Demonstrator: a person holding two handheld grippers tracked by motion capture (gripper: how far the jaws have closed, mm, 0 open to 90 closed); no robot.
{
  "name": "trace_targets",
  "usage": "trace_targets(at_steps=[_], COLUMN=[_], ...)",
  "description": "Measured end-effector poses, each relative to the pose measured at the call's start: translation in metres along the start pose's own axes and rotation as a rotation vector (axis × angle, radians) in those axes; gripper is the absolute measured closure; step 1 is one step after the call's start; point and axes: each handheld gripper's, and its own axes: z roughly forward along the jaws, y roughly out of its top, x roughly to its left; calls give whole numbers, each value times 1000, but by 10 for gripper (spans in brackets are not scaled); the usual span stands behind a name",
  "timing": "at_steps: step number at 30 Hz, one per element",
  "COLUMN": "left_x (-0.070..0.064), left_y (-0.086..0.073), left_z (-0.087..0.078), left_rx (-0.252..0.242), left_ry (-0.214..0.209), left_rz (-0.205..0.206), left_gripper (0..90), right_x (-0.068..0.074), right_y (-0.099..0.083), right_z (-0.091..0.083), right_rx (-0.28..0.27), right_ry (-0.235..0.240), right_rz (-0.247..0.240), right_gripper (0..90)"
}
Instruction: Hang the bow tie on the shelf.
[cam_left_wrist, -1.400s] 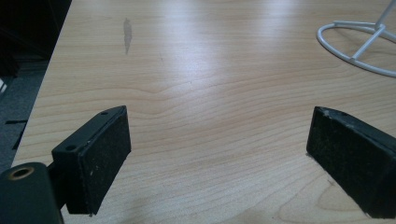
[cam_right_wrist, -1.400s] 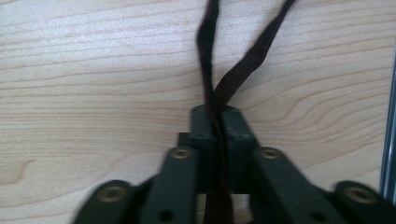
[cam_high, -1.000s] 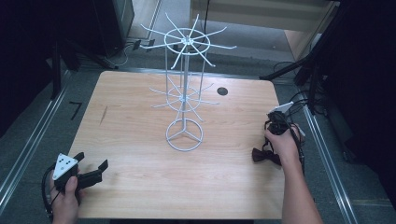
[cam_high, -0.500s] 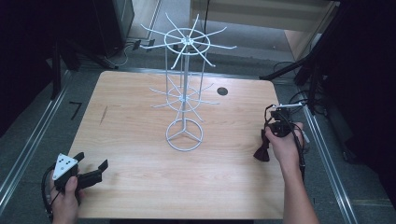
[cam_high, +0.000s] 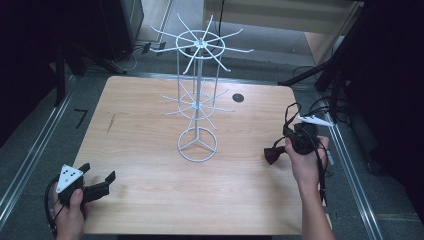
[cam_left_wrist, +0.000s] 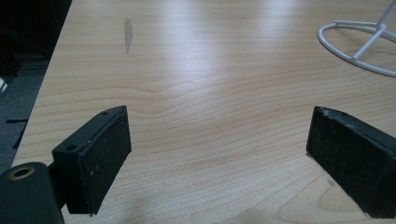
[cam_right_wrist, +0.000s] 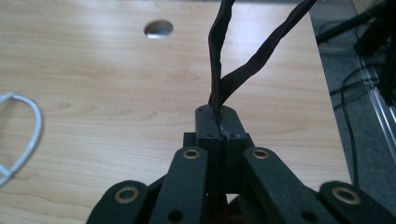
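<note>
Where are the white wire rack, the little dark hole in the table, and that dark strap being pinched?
white wire rack (cam_high: 198, 145): high view, its round base ring.
hole (cam_high: 238, 98): high view, its middle.
dark strap (cam_right_wrist: 243, 74): right gripper view, the band above the shut jaws.

text: none legible | labels, brands, numbers, signs — none readable on anything

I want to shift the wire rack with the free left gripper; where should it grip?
Probably the central vertical post of the white wire rack, between the two tiers of hooks, coming in level from the left. It is thin and bare there; the spokes splay outward, and the base ring lies flat on the table.
</note>
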Motion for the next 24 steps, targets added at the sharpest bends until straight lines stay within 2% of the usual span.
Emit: trace_targets(at_steps=[7, 10, 12, 17, 24], left_x=[0, 0, 0, 0, 0], left_y=[0, 0, 0, 0, 0], left_z=[0, 0, 0, 0, 0], left_rx=[0, 0, 0, -5, -5], left_ry=[0, 0, 0, -4, -8], left_rz=[0, 0, -1, 1, 5], left_gripper=[71, 71, 71, 71, 71], right_x=[10, 14, 17, 25, 41], right_y=[-3, -5, -6, -8, -11], right_z=[-14, -18, -20, -24, -29], right_rx=[-120, -168, -200, -262, -356], right_ry=[57, 67, 46, 51, 91], right_rz=[-32, -43, -58, -88, -140], right_gripper=[900, 900, 900, 900, 900])
